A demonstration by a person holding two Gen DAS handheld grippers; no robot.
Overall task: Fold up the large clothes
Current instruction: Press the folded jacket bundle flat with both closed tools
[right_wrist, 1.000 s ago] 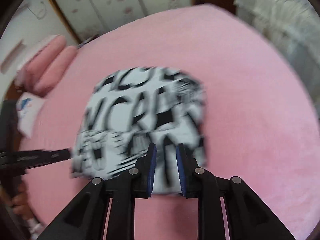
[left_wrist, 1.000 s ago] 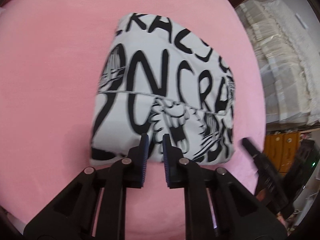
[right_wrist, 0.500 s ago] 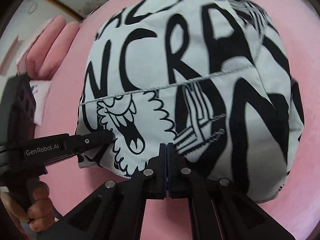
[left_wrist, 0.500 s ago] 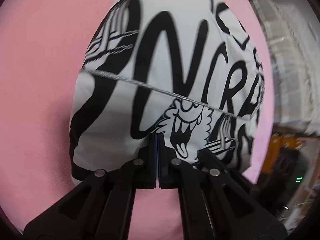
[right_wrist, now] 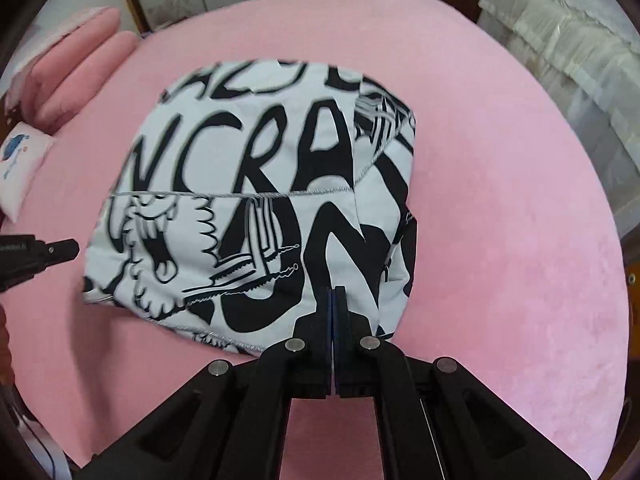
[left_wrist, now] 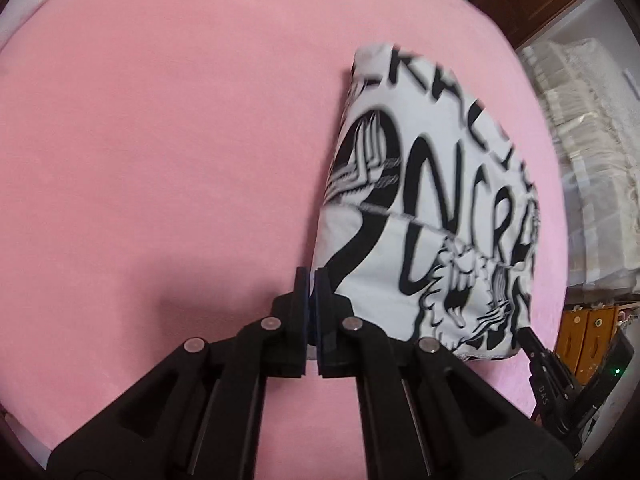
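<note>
Garment (right_wrist: 256, 200): white cloth with black lettering, folded to a compact packet, lying on the pink bed (right_wrist: 500, 220); long axis runs across my front. Near edge sits directly ahead of my right hand-held gripper (right_wrist: 333, 300), to the right of my left hand-held gripper (left_wrist: 311, 280). Right hand-held gripper: jaws fully together, tips over the near hem; cannot tell if cloth is pinched. Left hand-held gripper: jaws together at the packet's near left corner, grip likewise unclear.

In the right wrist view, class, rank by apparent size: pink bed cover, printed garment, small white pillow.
1. pink bed cover
2. printed garment
3. small white pillow, partly cut off at the frame edge, so its full size is unsure.
</note>
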